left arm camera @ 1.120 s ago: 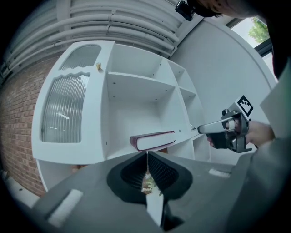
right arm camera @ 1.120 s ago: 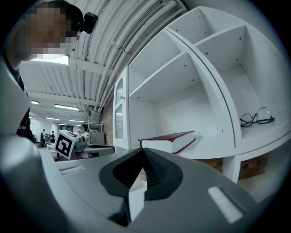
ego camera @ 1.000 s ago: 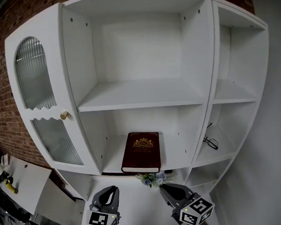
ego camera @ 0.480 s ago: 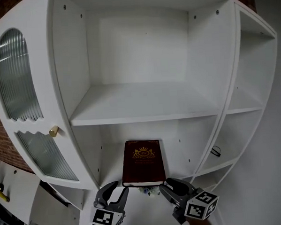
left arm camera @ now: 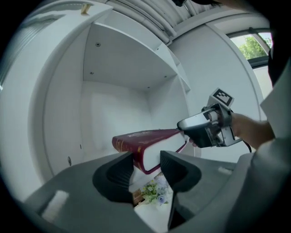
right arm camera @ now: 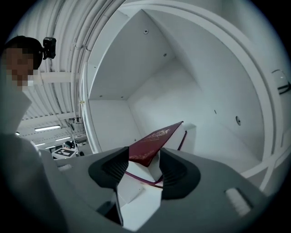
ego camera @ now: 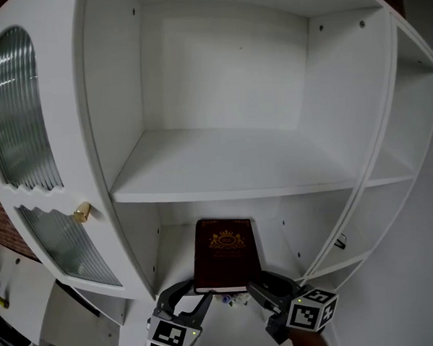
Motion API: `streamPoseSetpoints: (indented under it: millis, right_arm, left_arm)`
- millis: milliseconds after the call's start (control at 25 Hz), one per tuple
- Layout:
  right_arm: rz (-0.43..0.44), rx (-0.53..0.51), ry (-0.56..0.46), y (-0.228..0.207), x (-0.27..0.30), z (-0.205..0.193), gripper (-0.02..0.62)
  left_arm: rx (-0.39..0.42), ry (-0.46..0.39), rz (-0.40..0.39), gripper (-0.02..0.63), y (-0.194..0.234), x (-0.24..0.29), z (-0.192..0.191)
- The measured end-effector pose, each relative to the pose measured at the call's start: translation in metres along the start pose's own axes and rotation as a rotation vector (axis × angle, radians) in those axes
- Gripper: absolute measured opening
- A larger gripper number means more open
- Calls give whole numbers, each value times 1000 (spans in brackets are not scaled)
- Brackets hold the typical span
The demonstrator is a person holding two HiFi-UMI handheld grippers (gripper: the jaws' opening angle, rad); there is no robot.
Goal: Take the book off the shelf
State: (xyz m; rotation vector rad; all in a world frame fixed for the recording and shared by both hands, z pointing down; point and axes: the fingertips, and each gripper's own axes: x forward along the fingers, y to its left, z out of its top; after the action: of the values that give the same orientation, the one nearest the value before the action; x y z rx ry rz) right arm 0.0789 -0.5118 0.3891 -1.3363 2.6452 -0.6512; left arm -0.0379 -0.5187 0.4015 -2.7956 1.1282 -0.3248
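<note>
Two grippers meet the front edge of the dark red book [ego camera: 223, 254], which lies flat, cover up, on the lower middle shelf [ego camera: 175, 259] of the white cabinet [ego camera: 111, 102]. The left gripper [ego camera: 186, 302] has its jaws apart, the book's near corner between them, unpressed. The right gripper [ego camera: 269, 287] has just been opening its jaws, which stand wide around the other corner without clamping it.

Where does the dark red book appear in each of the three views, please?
Head view: the book lies flat at bottom centre.
Left gripper view: the book is at centre, spine to the left.
Right gripper view: the book is just below centre.
Shared landmark: the white compartment around it.
</note>
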Motion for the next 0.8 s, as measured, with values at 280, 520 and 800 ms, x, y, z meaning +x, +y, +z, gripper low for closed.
streamPoseSetpoints:
  millis: [280, 520, 800]
  right_arm:
    - [1, -8, -7, 7, -7, -7, 222]
    - [24, -1, -22, 15, -22, -13, 221]
    - [31, -14, -30, 23, -34, -24, 209]
  left_arm:
    - [-30, -35, -36, 235, -15, -9, 0]
    - [-100, -45, -123, 261, -35, -29, 0]
    - [-230, -46, -157, 278, -48, -45, -2]
